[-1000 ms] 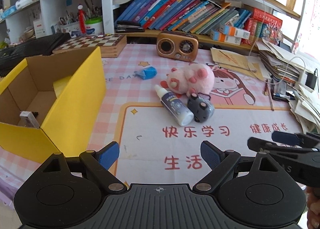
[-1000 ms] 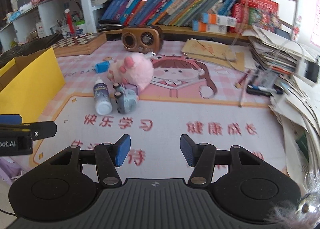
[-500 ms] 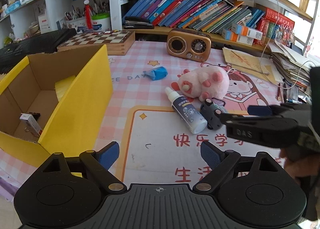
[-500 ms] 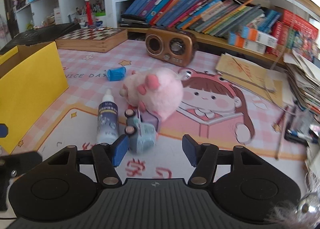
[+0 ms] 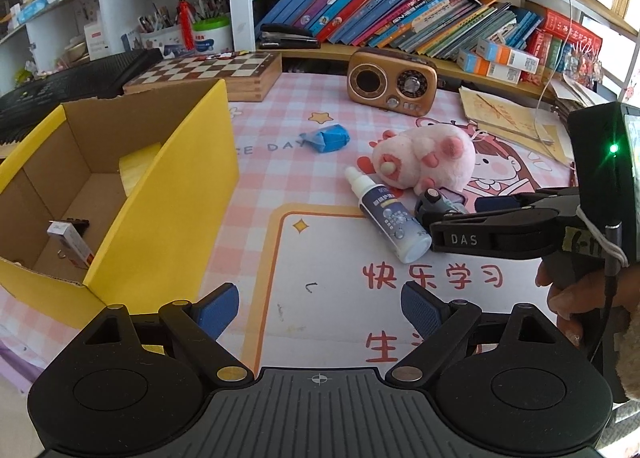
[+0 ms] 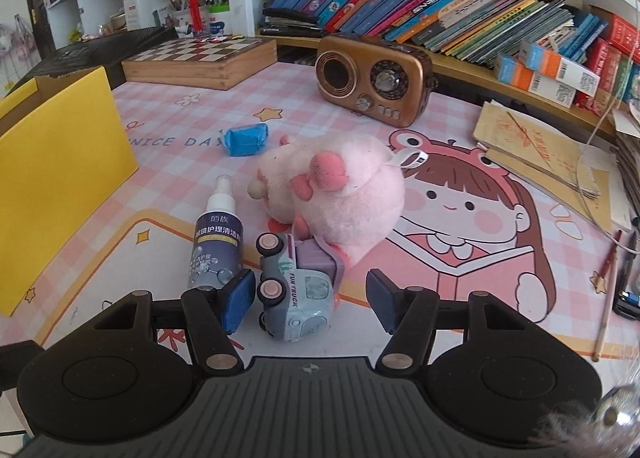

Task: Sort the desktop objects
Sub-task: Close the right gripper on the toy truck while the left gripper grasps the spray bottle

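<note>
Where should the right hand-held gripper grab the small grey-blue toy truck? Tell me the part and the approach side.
Grip the small grey-blue toy truck across its flat cab, one pad on the wheeled side, one on the opposite side. Come from its front end; the pink plush toy crowds its rear.

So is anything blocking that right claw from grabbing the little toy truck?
Nothing visible. The toy truck already sits between the right gripper's open fingers. The spray bottle lies close beside the left finger, and the pink plush rests against the truck's far end.
</note>
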The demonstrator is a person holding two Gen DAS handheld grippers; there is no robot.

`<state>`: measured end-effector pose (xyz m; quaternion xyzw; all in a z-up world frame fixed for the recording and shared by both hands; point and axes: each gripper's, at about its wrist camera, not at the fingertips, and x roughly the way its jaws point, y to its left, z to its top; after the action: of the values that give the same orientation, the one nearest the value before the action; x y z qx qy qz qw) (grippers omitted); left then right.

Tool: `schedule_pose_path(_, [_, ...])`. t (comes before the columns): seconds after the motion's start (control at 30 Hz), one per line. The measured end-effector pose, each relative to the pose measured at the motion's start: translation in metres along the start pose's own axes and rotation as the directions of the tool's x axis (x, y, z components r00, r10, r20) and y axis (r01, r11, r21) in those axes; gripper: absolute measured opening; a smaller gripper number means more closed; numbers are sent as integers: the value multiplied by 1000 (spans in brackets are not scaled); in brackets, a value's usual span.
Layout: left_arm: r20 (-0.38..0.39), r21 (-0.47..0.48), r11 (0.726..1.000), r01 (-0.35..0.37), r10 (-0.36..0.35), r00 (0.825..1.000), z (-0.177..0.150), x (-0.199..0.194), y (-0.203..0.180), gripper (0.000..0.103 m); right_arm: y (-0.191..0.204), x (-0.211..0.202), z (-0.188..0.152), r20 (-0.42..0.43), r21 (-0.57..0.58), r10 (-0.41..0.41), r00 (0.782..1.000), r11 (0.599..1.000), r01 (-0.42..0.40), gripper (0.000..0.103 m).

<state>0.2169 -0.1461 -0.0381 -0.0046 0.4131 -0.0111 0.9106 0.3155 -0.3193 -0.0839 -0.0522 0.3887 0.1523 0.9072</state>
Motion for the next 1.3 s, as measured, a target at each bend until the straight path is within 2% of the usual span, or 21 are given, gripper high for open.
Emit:
schedule_pose_path(0.17, [3, 3, 1000, 10, -10, 1000, 4, 5, -3, 91, -2, 9, -1, -24, -7, 14, 1000, 1000, -14, 55])
schedule_pose_path(0.3, [14, 4, 1000, 8, -8, 1000, 10, 10, -6, 91, -3, 11, -2, -31, -8, 46, 998, 999, -47, 42])
schedule_pose_path(0.47, [20, -4, 1000, 19, -19, 1000, 18, 20, -8, 91, -9, -5, -5, -3, 3, 60, 998, 998, -60, 41])
schedule_pose_path(0.6, [30, -8, 998, 60, -60, 998, 27, 35, -15, 90, -23, -23, -13, 14, 41, 14, 1000, 999, -15, 41])
schedule_pose_path(0.73, [-2, -48, 996, 76, -77, 997, 38, 62, -22, 88, -34, -39, -21, 15, 85, -15, 1000, 996, 14, 41])
schedule_pose_path(0.77, [-10, -59, 995, 77, -77, 997, 41, 69, -25, 85, -35, -42, -24, 13, 94, -16, 1000, 995, 14, 41])
schedule_pose_path(0.87, [-44, -79, 994, 78, -81, 996, 48, 87, -34, 64, -37, -50, -30, 12, 119, -12, 1000, 993, 10, 41])
schedule_pose_path(1.0, [-75, -83, 994, 64, -71, 995, 53, 106, -44, 49, -39, -59, -34, 18, 141, -6, 1000, 990, 3, 41])
schedule_pose_path(1.07, [-86, -89, 994, 58, -66, 994, 54, 111, -47, 44, -39, -62, -34, 25, 145, -10, 1000, 989, 6, 41])
schedule_pose_path(1.23, [-83, -64, 997, 47, -52, 995, 51, 114, -54, 43, -44, -66, -33, 33, 161, -25, 999, 987, 20, 41])
schedule_pose_path(1.3, [-80, -55, 998, 41, -45, 996, 51, 114, -53, 39, -45, -67, -34, 33, 166, -28, 999, 986, 23, 41])
